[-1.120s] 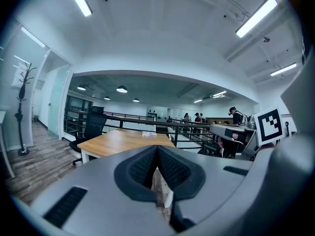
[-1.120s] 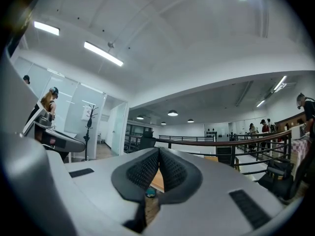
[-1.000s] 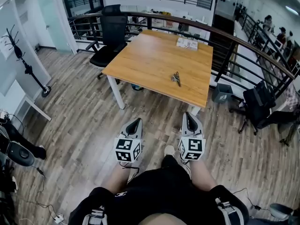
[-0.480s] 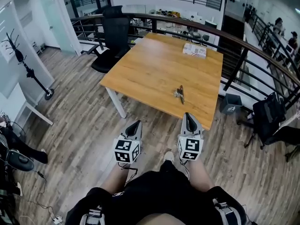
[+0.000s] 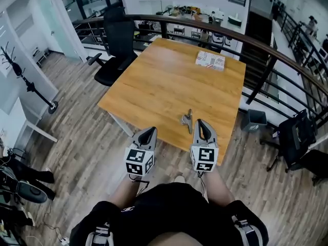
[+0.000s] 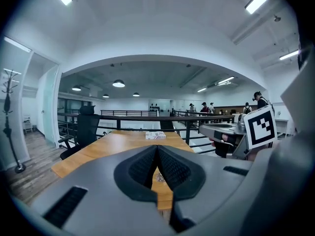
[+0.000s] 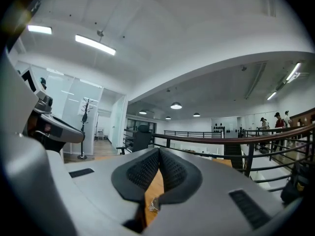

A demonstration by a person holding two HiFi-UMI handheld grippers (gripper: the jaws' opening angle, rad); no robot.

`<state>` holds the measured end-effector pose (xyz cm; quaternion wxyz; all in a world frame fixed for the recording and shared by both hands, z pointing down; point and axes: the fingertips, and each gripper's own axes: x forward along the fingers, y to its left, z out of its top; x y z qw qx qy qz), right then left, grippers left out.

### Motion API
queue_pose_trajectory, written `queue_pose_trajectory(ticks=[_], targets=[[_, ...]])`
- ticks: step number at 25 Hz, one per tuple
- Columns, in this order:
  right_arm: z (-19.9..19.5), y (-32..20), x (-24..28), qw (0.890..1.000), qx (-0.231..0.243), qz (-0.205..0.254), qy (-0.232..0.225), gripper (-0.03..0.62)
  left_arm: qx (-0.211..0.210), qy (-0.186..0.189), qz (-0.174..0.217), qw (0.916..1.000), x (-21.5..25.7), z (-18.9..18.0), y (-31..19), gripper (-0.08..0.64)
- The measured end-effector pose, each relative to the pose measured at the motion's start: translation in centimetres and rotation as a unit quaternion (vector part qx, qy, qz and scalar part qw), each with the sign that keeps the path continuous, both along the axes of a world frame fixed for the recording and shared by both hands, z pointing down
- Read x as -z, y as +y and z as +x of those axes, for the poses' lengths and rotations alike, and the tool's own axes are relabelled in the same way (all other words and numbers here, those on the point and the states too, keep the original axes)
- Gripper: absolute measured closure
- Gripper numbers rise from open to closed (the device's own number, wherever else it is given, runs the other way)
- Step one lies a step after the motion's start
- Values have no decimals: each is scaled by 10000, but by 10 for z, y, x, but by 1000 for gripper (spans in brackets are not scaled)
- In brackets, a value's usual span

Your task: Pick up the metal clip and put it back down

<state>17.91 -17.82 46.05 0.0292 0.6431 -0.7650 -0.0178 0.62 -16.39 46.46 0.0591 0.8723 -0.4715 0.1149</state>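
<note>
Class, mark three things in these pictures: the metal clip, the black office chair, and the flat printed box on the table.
metal clip (image 5: 186,120): head view, on the middle of the clip.
black office chair (image 5: 119,37): head view, on the backrest.
flat printed box (image 5: 210,60): head view, on its top face.

Mostly hidden behind the closed jaws in both gripper views: the metal clip (image 5: 186,120) on the table (image 5: 164,81), reduced to a pale fleck in the gap beneath them. Too small to read in the head view: the print on the flat box (image 5: 210,60) at the table's far corner. Covered by the right gripper (image 5: 200,123): a stretch of the table's near edge.
</note>
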Motion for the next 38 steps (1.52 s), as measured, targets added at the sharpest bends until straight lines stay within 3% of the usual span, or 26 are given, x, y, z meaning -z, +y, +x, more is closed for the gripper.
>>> queue_pose_trajectory(ticks=[13,28,33,38], targets=[[25,-64,-22,9995,-10,-315,-64,577,-272,-218,-306,9989,-19,41,-64,549],[-17,-119,-43,9984,-416,-369,96,575,-208,10,-365,9991,-30,-22,-116,549],[-34,-138,-66,9967,-189,-795,-2,465,-26,89,-342,9994,-26,-42,-126,549],[-46,-154,-102,9924,-30,-1222,165,410,177,72,-415,9990,-33,-58,-124,549]])
